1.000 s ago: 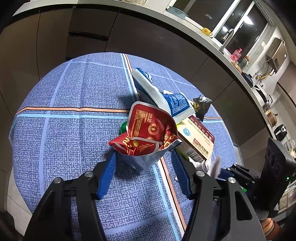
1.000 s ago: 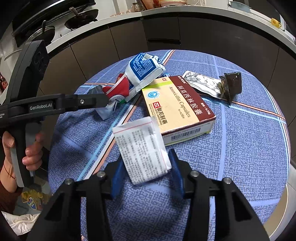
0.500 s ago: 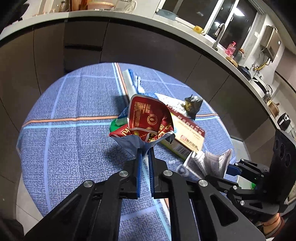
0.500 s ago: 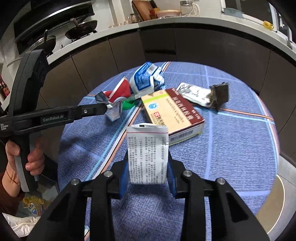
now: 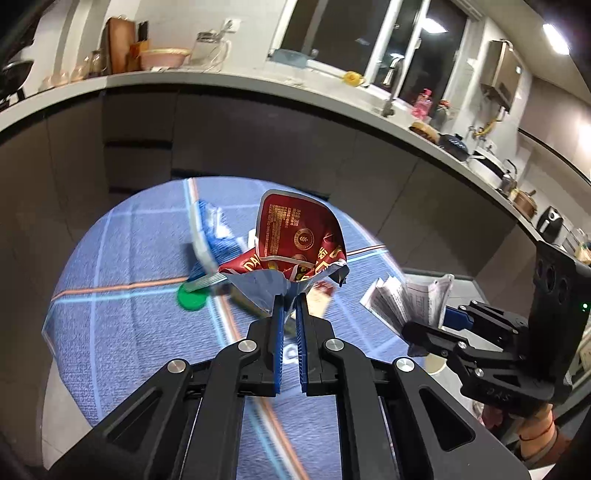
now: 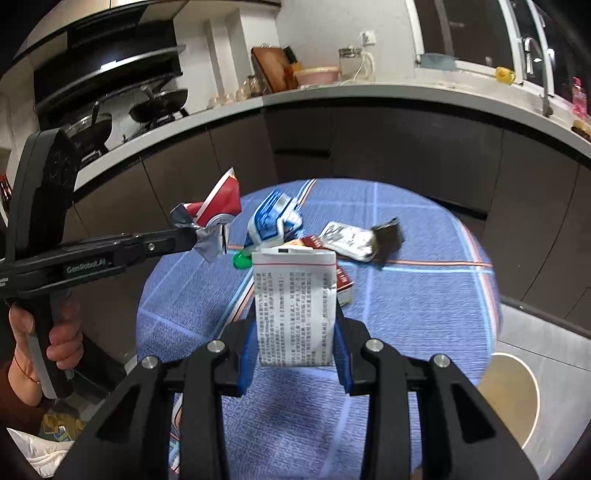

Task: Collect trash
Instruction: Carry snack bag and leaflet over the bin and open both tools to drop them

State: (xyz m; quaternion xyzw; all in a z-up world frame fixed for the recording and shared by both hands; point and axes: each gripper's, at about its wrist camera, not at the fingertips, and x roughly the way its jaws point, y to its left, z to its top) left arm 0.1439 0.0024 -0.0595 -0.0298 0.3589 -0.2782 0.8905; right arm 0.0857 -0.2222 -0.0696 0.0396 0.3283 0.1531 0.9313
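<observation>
We see an indoor scene lit by ceiling lights (image 5: pixel 551 32) that glare white at the upper right of the left wrist view, while the dark windows (image 5: pixel 332 33) mirror those lamps. Both fisheye views bend the kitchen worktop (image 6: pixel 332 92) into an arc and fall to black at the corners, and the cabinet fronts (image 6: pixel 406 147) beneath it lie dim. Motion blur softens the blue cloth (image 5: pixel 122 258) in both views, though the printed leaflet (image 6: pixel 295 306) close to the right lens stays sharp.
</observation>
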